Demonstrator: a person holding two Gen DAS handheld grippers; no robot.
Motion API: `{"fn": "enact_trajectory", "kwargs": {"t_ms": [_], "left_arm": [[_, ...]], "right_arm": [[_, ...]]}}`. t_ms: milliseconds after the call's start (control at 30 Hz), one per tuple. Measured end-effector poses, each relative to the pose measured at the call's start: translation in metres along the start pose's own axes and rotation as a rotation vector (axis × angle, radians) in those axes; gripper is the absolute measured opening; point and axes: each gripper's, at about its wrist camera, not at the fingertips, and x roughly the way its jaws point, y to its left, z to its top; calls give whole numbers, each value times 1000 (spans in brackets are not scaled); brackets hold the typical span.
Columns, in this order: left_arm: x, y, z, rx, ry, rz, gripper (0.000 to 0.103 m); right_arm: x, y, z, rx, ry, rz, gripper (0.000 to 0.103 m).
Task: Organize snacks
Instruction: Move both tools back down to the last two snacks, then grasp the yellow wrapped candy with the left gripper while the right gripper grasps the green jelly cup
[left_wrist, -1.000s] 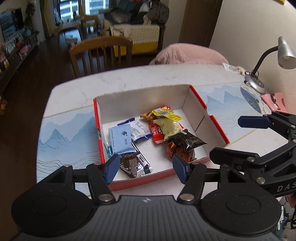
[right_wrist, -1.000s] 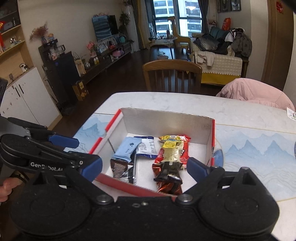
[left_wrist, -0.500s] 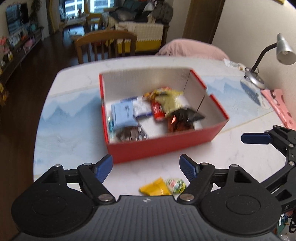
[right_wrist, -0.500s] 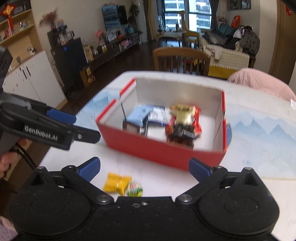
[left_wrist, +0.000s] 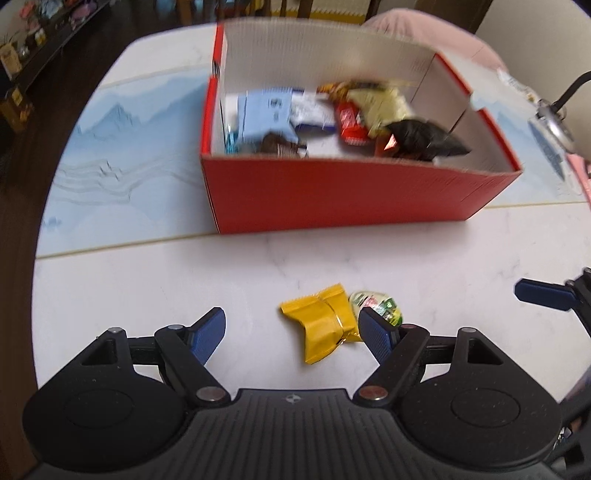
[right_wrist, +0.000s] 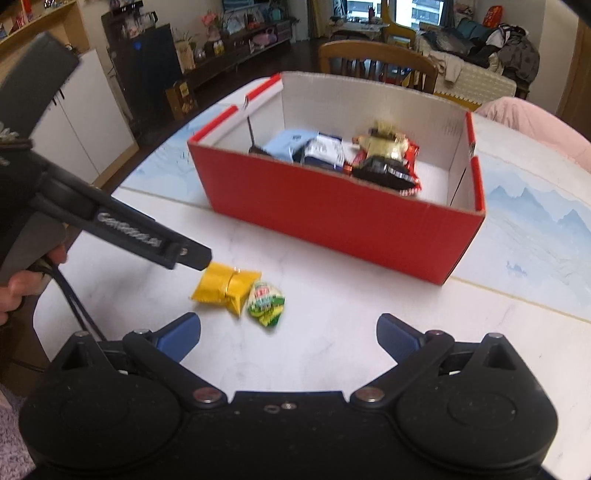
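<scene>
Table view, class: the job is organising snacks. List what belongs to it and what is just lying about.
Belongs: red cardboard box, yellow foil snack packet, small green-and-white wrapped sweet.
Lying about: grey desk lamp, pink cloth bundle, wooden chair.

The scene is viewed from two fisheye cameras, each mounted behind a gripper's fingers and tilted steeply down at the white table (left_wrist: 147, 295). In the left wrist view, the red box (left_wrist: 332, 192) is seen at upper centre, close by. In the right wrist view, the box (right_wrist: 332, 206) is seen from further right, with the room behind. The yellow packet (left_wrist: 321, 325) (right_wrist: 225, 286) is shared by both views.
</scene>
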Motion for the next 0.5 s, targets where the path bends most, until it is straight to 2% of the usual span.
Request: {"fn": "enact_trajectory", "kwargs": {"t_ms": [133,500], "left_arm": [[22,-6,4,-33,60,16,79],[53,-17,11,-46,115,68,79]], "right_arm": [[3,-4,-2,-3,16,3,102],[10,-18,-5,25,37,12,101]]}}
